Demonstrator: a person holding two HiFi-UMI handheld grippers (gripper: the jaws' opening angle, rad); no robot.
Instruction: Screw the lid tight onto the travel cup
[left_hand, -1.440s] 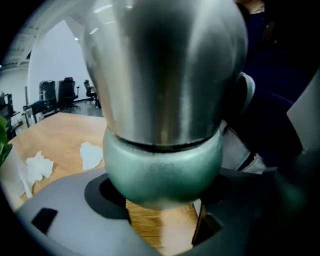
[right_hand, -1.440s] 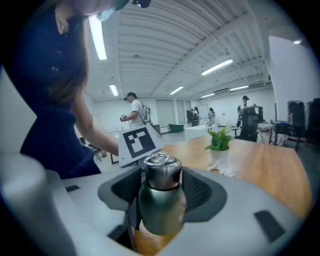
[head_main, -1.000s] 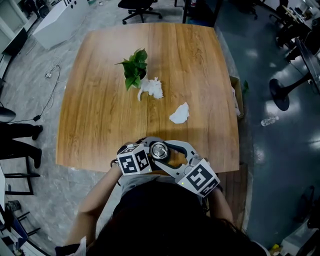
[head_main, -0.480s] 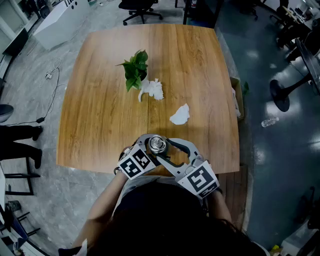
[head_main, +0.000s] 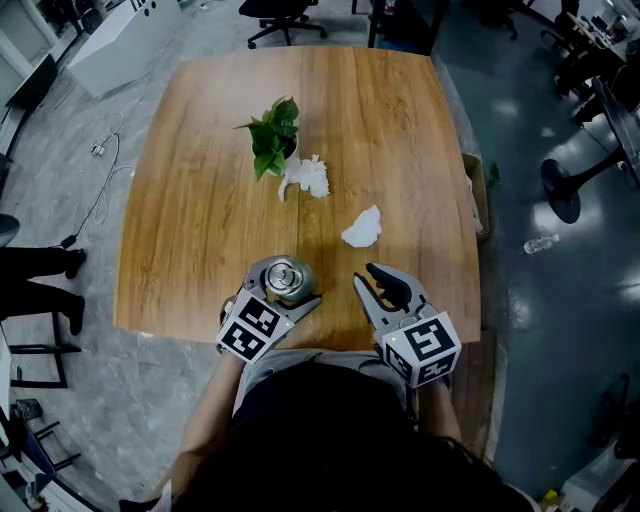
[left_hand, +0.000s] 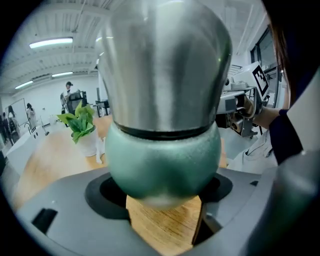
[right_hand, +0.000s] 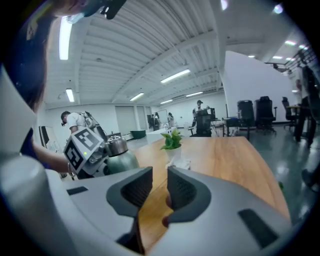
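Jaws of the left gripper (head_main: 286, 288) stay clamped on the green body of the travel cup (left_hand: 165, 167), its steel lid (head_main: 287, 274) on top; the cup has swung left from where both tools met, and now hangs just inside the near edge of the table (head_main: 190, 210); the right gripper (right_hand: 159, 182) has come off the lid and drawn away to the right, its jaws just narrowed to a slim gap with nothing between them; this suggests a tightening turn is done, or a re-grip is due. Bare wood lies ahead; the crumpled tissue (head_main: 361, 227) and plant (head_main: 271, 135) stand well apart; the near edge leaves little margin.
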